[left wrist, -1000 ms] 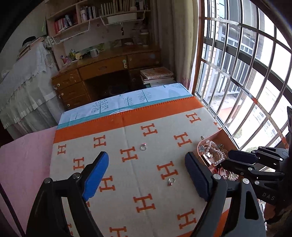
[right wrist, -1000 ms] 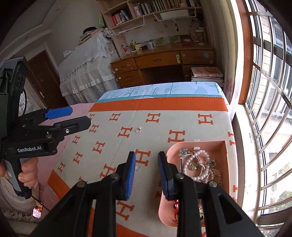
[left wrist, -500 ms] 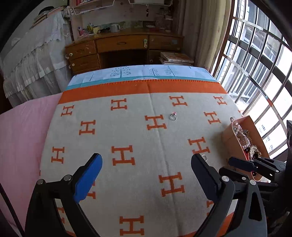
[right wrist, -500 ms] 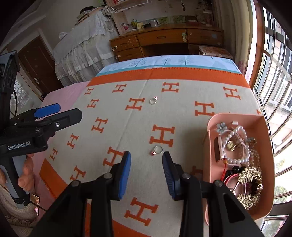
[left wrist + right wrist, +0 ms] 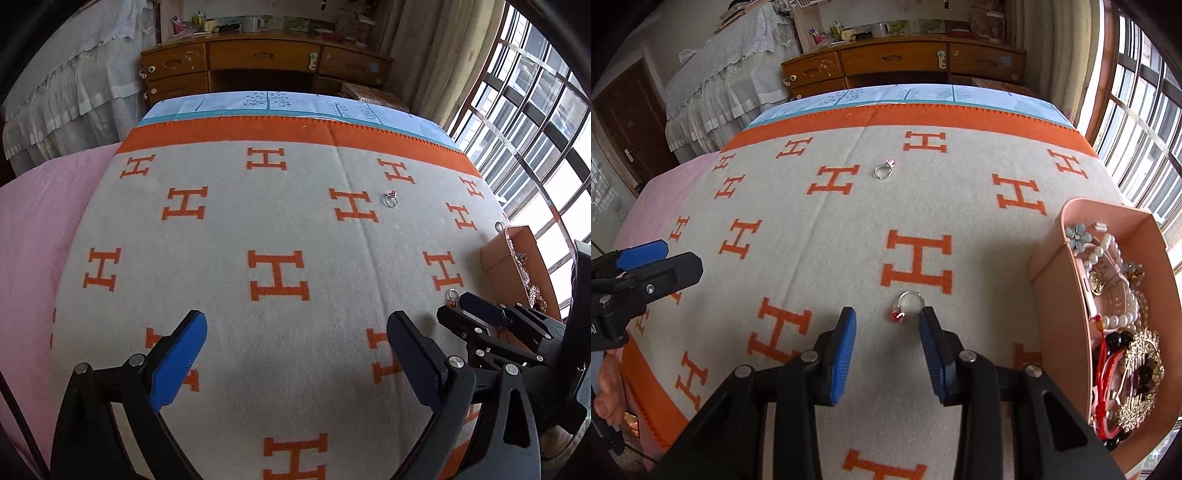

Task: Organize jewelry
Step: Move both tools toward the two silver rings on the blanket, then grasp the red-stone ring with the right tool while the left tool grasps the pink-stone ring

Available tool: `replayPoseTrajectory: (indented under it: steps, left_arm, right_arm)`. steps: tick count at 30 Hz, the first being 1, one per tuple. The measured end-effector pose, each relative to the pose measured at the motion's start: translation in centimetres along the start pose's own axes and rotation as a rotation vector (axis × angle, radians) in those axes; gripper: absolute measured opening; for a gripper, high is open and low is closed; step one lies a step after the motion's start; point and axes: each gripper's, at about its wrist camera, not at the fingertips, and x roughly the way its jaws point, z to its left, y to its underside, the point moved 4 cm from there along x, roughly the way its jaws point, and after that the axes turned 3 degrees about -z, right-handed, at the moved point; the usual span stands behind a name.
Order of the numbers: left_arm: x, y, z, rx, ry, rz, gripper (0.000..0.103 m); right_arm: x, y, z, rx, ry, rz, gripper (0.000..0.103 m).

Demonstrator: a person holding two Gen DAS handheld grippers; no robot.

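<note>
Blanket point(image 5: 820, 258): grey, orange H pattern, orange border. Right tongs point(image 5: 887, 334): blue pads on black arms. Just ahead of them, silver ring with red stone point(image 5: 908, 303); further ahead, silver ring with pink stone point(image 5: 883, 170). To their right, pink tray point(image 5: 1056, 266) holding white pearls point(image 5: 1108, 247).

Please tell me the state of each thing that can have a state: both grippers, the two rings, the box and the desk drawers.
Left hand-held gripper: open, holds nothing.
Right hand-held gripper: open, holds nothing.
Red-stone ring: lying loose on the blanket, just ahead of the right fingertips.
Pink-stone ring: lying loose, farther away.
Pink box: lidless, holding jewelry.
Desk drawers: closed.
</note>
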Motion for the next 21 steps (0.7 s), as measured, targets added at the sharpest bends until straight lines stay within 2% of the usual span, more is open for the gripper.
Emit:
replayPoseTrajectory:
  steps: [5, 8, 10, 14, 21]
  left_arm:
    - [0.9, 0.3, 0.4, -0.009, 0.018, 0.017, 0.097]
    - [1.1, 0.6, 0.2, -0.004, 0.027, 0.023, 0.097]
    - [1.2, 0.6, 0.1, -0.001, 0.029, 0.022, 0.097]
    - [1.1, 0.4, -0.2, 0.008, 0.031, 0.016, 0.097]
    - [0.9, -1.1, -1.4, 0.050, 0.003, -0.005, 0.097]
  right_arm:
    - [0.3, -0.2, 0.6, -0.064, 0.064, -0.028, 0.036]
    - [0.2, -0.1, 0.6, -0.072, 0.073, -0.037, 0.034]
    - [0.0, 0.0, 0.5, -0.067, 0.078, -0.042, 0.022]
    - [-0.1, 0.2, 0.4, -0.071, 0.084, -0.051, 0.008]
    - [-0.5, 0.1, 0.3, -0.076, 0.059, -0.047, 0.007]
